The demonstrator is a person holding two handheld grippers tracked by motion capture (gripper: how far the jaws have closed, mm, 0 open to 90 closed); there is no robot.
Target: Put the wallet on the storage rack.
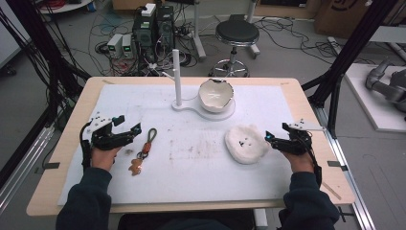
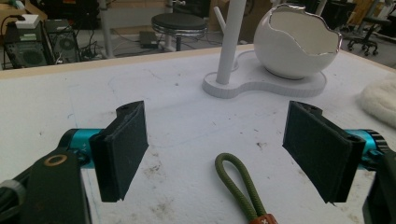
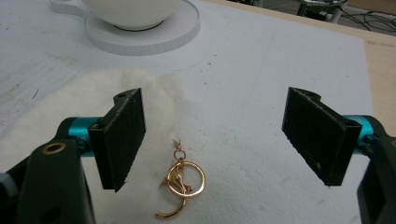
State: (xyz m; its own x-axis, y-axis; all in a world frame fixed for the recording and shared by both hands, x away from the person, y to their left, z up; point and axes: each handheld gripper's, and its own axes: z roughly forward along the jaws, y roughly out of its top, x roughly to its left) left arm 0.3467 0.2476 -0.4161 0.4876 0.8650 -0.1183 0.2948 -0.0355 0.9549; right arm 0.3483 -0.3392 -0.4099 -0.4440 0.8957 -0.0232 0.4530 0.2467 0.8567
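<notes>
Olive-green cord keychain (image 1: pixel 144 150) with a brown charm lies near the table's (image 1: pixel 67 143) left edge, just beside the left tool (image 1: pixel 128 125), jaws apart. Near the right edge, the right tool (image 1: pixel 276 135), jaws apart, hovers over a gold key ring (image 3: pixel 183 179) beside a white fluffy pad (image 1: pixel 246 143).

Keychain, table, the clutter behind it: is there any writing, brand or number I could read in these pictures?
No word, brand or number reads clearly anywhere.
cardboard box on the floor: a dark printed mark, cut off at the edge and blurred, unreadable.
brown tag on the green cord loop: tiny pale marks, too small to read.
</notes>
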